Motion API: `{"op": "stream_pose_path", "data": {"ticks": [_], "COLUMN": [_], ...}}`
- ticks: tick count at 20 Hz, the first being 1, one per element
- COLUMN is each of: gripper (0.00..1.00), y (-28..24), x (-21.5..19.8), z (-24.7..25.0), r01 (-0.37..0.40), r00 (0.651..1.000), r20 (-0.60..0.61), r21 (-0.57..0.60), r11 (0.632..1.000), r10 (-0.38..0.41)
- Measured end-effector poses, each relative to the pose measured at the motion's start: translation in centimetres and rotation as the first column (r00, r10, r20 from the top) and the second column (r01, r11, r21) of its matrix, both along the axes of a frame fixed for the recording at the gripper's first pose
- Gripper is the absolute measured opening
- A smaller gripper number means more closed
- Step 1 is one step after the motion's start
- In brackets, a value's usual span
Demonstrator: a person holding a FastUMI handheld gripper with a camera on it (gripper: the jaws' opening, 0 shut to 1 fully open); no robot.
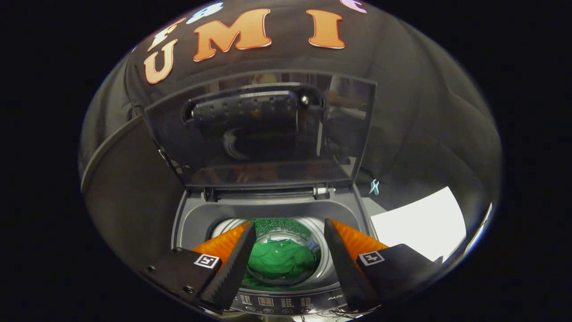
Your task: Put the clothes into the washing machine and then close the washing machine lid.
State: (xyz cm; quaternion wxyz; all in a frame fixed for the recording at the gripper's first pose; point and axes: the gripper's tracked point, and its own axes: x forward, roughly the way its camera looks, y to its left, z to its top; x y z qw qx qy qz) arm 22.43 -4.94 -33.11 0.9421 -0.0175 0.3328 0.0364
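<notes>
The gripper hangs over the open washing machine, its jaws spread wide and holding nothing. Between them, down in the drum, lies a green garment. It is crumpled, so its long axis cannot be made out; a buttoned collar part faces up. Each finger hides a side of the drum mouth, and the garment's edges run under them. The lid stands upright behind the opening, hinged at the far rim, its glossy face full of reflections that are hard to read. The control panel lies just below the fingers, its near edge cut off. A pale sheet lies right of the machine. The drum mouth is open beneath the gripper.
</notes>
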Motion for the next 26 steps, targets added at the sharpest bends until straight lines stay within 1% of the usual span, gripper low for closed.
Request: {"op": "stream_pose_path", "data": {"ticks": [5, 7, 13, 17, 21, 24, 26], "gripper": [0.97, 0.97, 0.97, 0.97, 0.97, 0.97, 0.97], "y": [0.0, 0.1, 0.2, 0.6, 1.5, 2.1, 2.4], "x": [0.9, 1.0, 2.7, 4.7, 7.0, 8.6, 9.5], "z": [5.6, 8.0, 14.1, 17.5, 19.2, 19.4, 19.0], "r01": [-0.006, -0.023, -0.043, -0.053, -0.067, -0.077, -0.082], "r00": [0.997, 0.994, 0.975, 0.958, 0.947, 0.941, 0.943], "r20": [0.074, 0.109, 0.219, 0.282, 0.315, 0.330, 0.325], "r21": [0.025, 0.026, 0.001, 0.003, -0.010, -0.012, -0.006], "r11": [1.000, 0.999, 0.999, 0.999, 0.998, 0.997, 0.997], "r10": [0.004, 0.020, 0.041, 0.050, 0.067, 0.077, 0.080]}}
